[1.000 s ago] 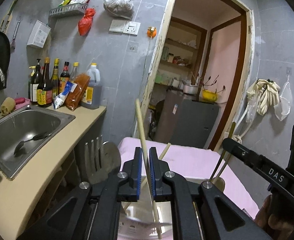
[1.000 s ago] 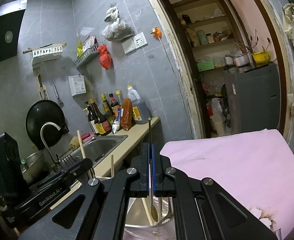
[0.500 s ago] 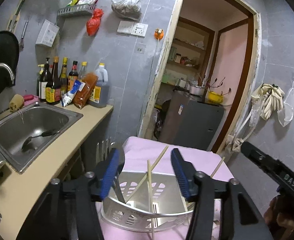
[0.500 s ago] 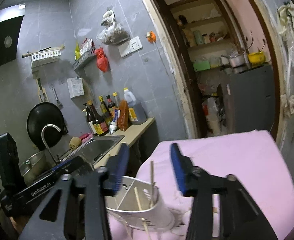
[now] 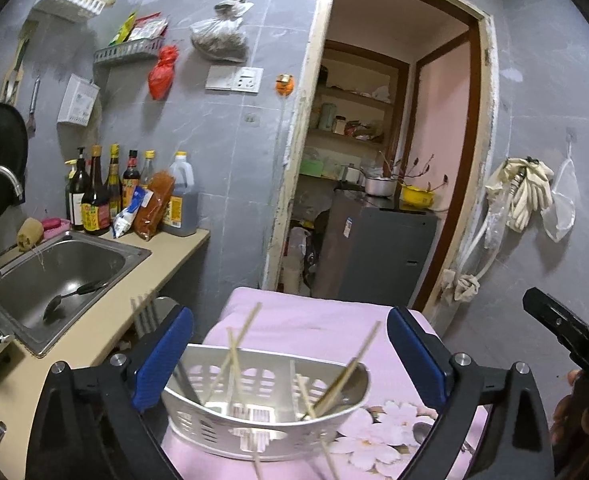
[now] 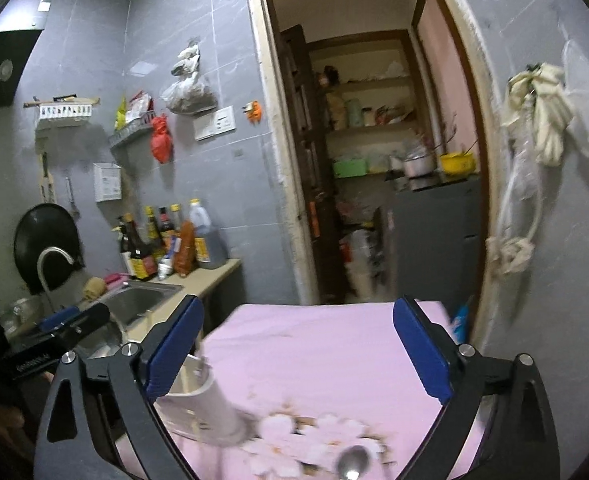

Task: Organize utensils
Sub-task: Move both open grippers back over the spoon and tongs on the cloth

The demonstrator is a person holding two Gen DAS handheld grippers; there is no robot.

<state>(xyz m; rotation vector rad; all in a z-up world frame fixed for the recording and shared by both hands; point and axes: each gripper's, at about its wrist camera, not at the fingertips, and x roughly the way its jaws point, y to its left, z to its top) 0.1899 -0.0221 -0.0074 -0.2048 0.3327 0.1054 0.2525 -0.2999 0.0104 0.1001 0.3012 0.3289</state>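
A white slotted utensil basket (image 5: 262,420) stands on the pink flowered tablecloth (image 5: 326,320). Several wooden chopsticks (image 5: 238,352) and a spoon (image 5: 346,384) lean in it. My left gripper (image 5: 290,360) is open and empty, its blue pads either side of the basket and above it. My right gripper (image 6: 298,348) is open and empty over the cloth, with the basket (image 6: 206,408) at its lower left. A metal spoon (image 6: 352,468) lies on the cloth below the right gripper; it also shows in the left wrist view (image 5: 422,434).
A steel sink (image 5: 66,276) with a ladle in it is set in the beige counter (image 5: 94,340) on the left. Sauce bottles (image 5: 106,192) stand at the wall. A doorway (image 5: 374,184) opens behind the table.
Both grippers have opened, letting go of a chopstick and a spoon into the basket, and have pulled back and up. The right gripper has swung to the right.
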